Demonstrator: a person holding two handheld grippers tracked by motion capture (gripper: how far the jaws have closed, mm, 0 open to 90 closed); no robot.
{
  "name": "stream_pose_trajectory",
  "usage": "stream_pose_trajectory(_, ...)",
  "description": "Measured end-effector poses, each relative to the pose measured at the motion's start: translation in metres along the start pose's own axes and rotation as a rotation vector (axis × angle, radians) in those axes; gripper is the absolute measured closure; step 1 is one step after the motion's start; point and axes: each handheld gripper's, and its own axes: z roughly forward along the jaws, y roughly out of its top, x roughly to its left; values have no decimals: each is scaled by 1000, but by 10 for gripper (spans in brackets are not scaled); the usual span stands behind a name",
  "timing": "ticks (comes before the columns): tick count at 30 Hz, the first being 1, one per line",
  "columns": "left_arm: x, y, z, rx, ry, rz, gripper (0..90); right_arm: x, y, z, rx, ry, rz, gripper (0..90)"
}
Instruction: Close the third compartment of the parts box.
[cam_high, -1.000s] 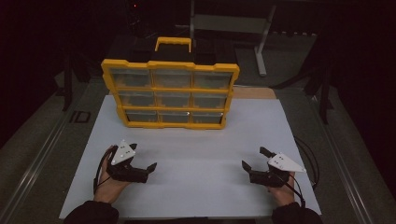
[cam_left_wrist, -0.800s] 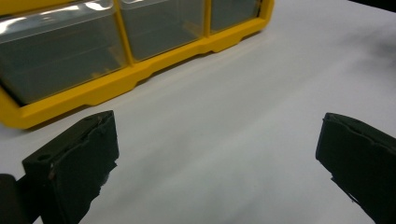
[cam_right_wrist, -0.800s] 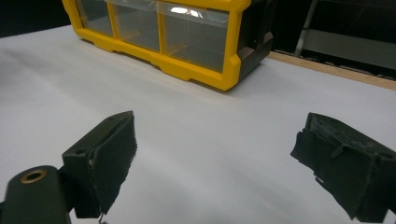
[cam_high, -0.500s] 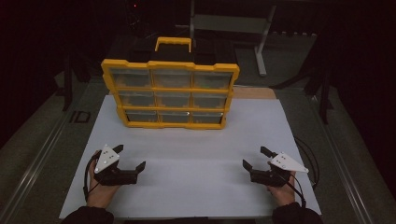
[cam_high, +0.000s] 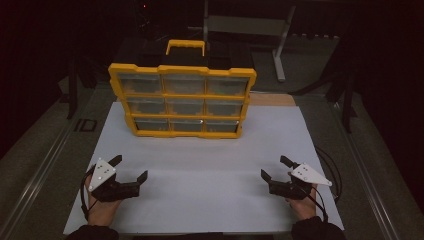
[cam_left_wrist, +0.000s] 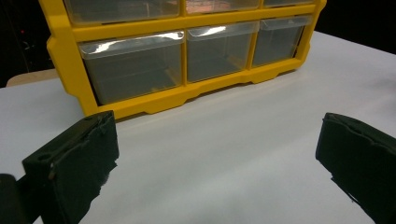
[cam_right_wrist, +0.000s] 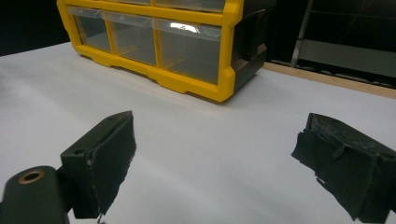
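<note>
One yellow drawer cabinet (cam_high: 182, 100) stands upright at the far middle of the white table (cam_high: 210, 165), long axis left-right, nine clear drawers (3x3) facing the person. Left gripper (cam_high: 129, 169) and right gripper (cam_high: 272, 167): jaws apart, empty, well short of it.

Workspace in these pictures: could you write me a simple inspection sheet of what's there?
Surface: white sheet, bare in front of the cabinet.
Job's things: yellow drawer cabinet upright at the sheet's far edge, nine clear drawers shut, yellow handle on top.
Clutter: nothing seen.
Tongs: left tongs and right tongs open, holding nothing, at the near corners.
Cables: black cable looping beside the right hand.
Surroundings: dark; grey metal stand behind.
</note>
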Motion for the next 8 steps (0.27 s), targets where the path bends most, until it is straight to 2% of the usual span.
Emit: stream_pose_trajectory(8, -2, 0, 3, 18, 7, 8, 0, -2, -1, 2, 6, -1, -5, 102)
